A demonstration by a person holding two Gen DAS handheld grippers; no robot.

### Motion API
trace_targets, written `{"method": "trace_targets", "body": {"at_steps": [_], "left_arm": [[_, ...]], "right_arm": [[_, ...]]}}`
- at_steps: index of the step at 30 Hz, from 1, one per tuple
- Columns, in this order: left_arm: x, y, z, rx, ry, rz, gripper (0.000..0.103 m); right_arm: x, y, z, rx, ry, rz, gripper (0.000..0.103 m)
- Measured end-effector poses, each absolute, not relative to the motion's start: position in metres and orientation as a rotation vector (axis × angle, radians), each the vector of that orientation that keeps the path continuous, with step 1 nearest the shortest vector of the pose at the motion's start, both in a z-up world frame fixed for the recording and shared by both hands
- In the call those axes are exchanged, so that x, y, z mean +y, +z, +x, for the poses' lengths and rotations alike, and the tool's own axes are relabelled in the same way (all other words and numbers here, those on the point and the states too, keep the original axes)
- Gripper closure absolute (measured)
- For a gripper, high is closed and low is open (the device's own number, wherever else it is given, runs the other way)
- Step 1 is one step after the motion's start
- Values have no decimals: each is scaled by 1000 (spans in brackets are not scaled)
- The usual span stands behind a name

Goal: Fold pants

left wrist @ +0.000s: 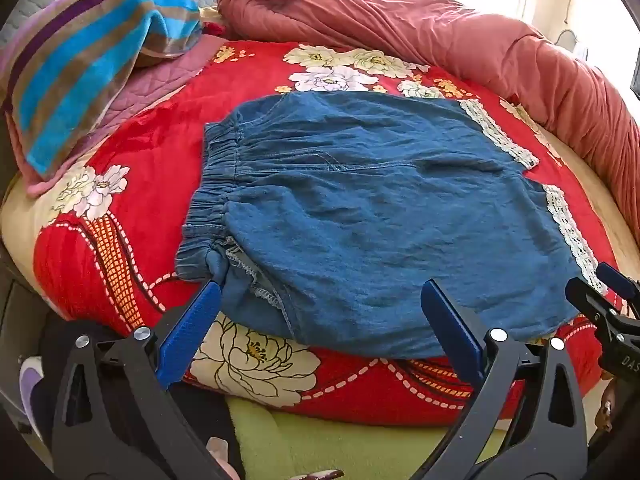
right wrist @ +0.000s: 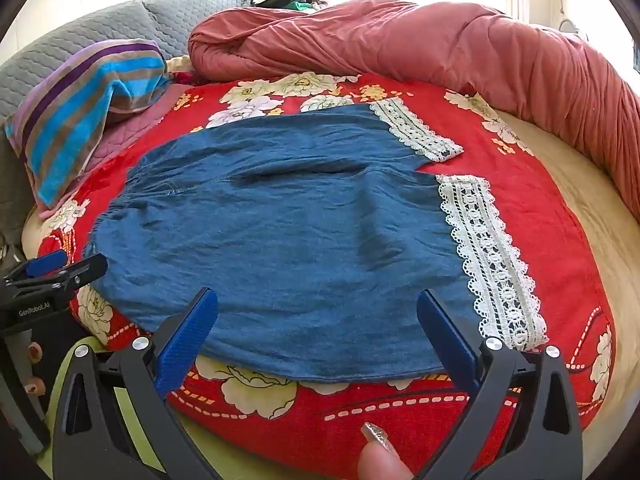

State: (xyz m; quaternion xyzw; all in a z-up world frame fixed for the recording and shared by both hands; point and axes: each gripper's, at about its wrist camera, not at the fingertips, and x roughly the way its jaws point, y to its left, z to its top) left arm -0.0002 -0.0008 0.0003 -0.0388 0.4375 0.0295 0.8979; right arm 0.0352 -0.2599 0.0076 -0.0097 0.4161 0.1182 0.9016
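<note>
Blue denim pants (left wrist: 360, 208) (right wrist: 288, 232) lie spread flat on a red flowered blanket (left wrist: 160, 160) (right wrist: 520, 208), elastic waistband (left wrist: 212, 184) to the left, white lace-trimmed leg hems (right wrist: 488, 256) to the right. My left gripper (left wrist: 320, 292) is open above the pants' near edge at the waistband corner, nothing between its blue pads. My right gripper (right wrist: 318, 300) hovers open above the near edge closer to the lace hem, also empty. The right gripper's tip (left wrist: 612, 292) shows at the right edge of the left wrist view, and the left gripper (right wrist: 52, 272) shows at the left of the right wrist view.
A rolled pink-red duvet (right wrist: 400, 44) runs along the far and right side of the bed. A striped blue, brown and purple towel (left wrist: 88, 60) lies at the far left on a quilted pink cloth. Grey pillows (right wrist: 100, 28) sit behind. A fingertip (right wrist: 380, 456) shows at the bottom.
</note>
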Motion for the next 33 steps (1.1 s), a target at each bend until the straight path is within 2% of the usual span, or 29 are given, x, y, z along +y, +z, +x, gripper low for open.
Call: {"method": "trace_targets", "body": {"at_steps": [33], "left_arm": [[-11, 4, -5, 900, 13, -85, 9]], "right_arm": [[-260, 9, 33, 860, 246, -25, 4]]}}
